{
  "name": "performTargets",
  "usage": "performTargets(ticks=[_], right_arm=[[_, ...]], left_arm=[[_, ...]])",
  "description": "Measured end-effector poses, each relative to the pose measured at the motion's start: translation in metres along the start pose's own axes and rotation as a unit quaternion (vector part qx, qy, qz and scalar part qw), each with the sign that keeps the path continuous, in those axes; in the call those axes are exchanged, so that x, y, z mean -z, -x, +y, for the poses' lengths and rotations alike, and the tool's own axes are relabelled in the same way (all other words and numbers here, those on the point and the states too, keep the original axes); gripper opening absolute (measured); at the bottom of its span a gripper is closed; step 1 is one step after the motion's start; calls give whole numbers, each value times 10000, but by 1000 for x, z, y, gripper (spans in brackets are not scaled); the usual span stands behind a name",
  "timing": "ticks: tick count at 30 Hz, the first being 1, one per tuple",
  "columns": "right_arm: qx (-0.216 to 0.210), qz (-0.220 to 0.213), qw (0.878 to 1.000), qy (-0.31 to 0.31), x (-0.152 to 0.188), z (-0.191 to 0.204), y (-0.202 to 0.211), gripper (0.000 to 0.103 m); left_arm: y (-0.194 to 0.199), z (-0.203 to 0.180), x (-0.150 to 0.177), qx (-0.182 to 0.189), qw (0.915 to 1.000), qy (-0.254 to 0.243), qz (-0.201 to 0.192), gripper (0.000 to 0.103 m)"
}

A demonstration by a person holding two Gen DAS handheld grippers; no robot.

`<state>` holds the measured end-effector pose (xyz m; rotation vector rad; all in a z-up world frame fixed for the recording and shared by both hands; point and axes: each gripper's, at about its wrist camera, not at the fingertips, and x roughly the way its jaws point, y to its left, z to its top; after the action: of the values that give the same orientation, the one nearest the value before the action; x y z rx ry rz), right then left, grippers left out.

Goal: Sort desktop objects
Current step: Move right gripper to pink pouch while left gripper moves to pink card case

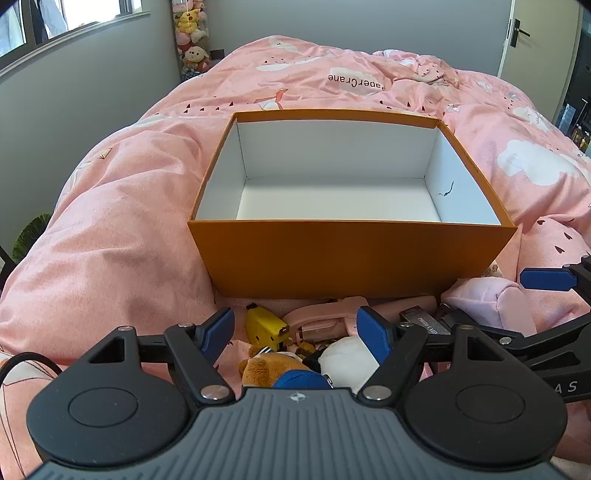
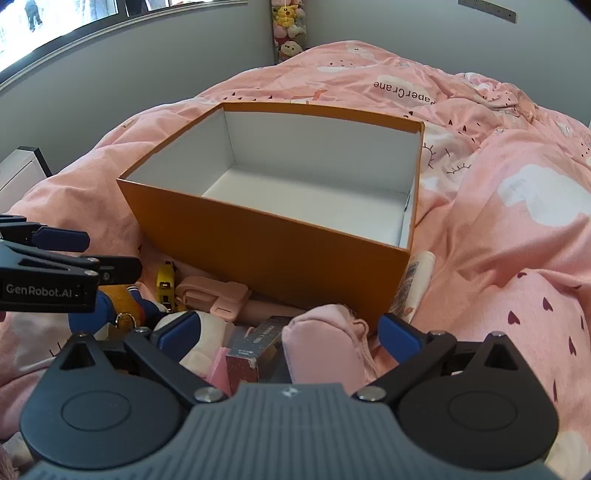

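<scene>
**Q:** What is nearest to you?

**A:** My left claw (image 1: 295, 334) stands spread wide with nothing clamped, its blue pads (image 1: 373, 334) hanging above a heap of small things on the bed. Under it lie a brown soft toy (image 1: 271, 365) and a white soft toy (image 1: 349, 360), touching each other. My right claw (image 2: 288, 334) is spread just as wide and grasps nothing; a pink pouch (image 2: 321, 345) lies between its fingers, though I cannot tell whether a pad touches it.

**Q:** And the rest of the heap?

**A:** A dark card box (image 2: 255, 345) lies just left of the pouch. Beyond the toys sit a yellow toy (image 1: 266, 326) and a pink handset-shaped thing (image 1: 321, 319), both near the foot of the box. A white tube (image 2: 413, 291) leans against the box's right corner.

**Q:** Where is the box?

**A:** The orange box (image 1: 347, 258) stands upright on the pink duvet (image 1: 110, 229), just behind the heap, its white inside bare.

**Q:** Farther off?

**A:** A column of plush toys (image 1: 190, 35) fills the room's corner by the grey wall, with a window (image 2: 74, 22) to its left.
</scene>
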<state>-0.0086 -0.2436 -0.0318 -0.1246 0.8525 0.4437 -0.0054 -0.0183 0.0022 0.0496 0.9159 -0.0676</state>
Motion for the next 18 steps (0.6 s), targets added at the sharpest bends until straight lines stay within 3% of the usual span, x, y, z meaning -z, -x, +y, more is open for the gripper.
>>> performTargets(ticks=[18], right_arm=[[163, 226, 9996, -43, 3, -3, -5, 102]], left_arm=[[0, -7, 2, 95, 9998, -154, 13, 87]])
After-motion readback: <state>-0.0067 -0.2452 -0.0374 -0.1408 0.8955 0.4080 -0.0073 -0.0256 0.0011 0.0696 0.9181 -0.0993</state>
